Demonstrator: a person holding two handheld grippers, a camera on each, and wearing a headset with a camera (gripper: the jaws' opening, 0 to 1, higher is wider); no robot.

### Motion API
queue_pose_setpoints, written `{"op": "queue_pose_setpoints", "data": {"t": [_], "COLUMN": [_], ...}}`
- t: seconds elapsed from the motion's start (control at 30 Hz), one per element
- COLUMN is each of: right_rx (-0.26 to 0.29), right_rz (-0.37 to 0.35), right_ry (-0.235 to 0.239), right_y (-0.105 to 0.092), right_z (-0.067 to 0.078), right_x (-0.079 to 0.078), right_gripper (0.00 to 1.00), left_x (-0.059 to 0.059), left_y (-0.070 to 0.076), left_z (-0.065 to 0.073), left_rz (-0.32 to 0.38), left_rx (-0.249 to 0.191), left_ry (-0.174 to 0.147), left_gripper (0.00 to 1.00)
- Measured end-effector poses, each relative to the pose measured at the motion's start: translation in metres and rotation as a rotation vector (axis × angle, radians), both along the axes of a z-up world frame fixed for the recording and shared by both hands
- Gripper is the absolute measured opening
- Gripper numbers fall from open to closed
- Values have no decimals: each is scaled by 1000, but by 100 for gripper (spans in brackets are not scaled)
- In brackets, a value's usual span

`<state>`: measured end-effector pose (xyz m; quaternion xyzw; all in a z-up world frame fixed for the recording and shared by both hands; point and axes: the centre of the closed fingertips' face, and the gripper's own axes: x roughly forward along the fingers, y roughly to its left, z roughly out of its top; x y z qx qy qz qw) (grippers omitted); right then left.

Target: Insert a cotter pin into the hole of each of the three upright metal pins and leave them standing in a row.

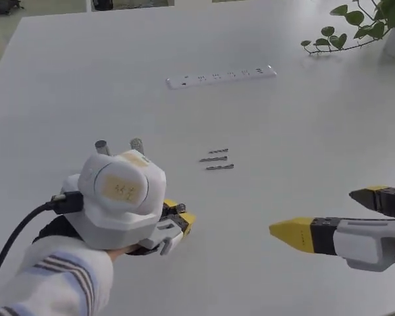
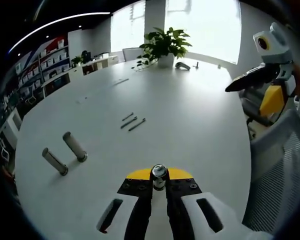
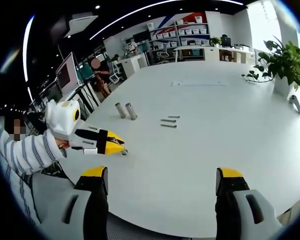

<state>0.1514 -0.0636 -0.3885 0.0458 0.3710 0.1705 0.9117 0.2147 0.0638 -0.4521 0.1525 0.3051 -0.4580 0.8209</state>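
Nearest, my left hand-held gripper (image 2: pixel 159 183) clamps, seemingly, a metal pin (image 2: pixel 159 173) to steady it; my right hand-held gripper (image 3: pixel 161 175) gapes

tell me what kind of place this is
Most likely an open-plan office, perhaps with a lab or workshop side: a big white meeting table with a power strip on it, shelves of boxes along the back wall, a monitor and a potted plant.

White table (image 1: pixel 263 243), grey pin (image 2: pixel 159 173) (striped sleeve (image 1: pixel 52 284))
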Motion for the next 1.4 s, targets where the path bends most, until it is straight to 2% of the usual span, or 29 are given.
{"op": "queue_pose_setpoints", "data": {"t": [0.27, 0.53, 0.67, 0.77, 1.07, 1.27, 1.33, 1.4], "right_rx": [-2, 0, -3, -2, -6, -10, -11, -9], "right_rz": [5, 7, 10, 14, 25, 30, 27, 23], "right_ry": [1, 3, 4, 5, 2, 4, 5, 5], "right_y": [2, 3, 3, 4, 8, 9, 9, 8], "right_z": [0, 0, -1, -2, -1, -2, -2, -2], "right_x": [0, 0, 1, 1, 3, 2, 3, 3], "right_gripper": [88, 88, 88, 88, 88, 88, 88, 88], "left_x": [-4, -4, -5, -7, -9, -8, -9, -9], "left_y": [-1, -2, -1, 0, -4, -5, -5, -5], "left_z": [-5, -8, -9, -11, -11, -11, -11, -11], "left_rz": [-28, -22, -1, -8, -5, -14, -35, -44], "left_rx": [20, 24, 12, 22, -14, -13, -2, 4], "left_ry": [-12, -20, -18, -25, -23, -38, -55, -56], "left_gripper": [5, 5, 5, 5, 6, 6, 6, 6]}}
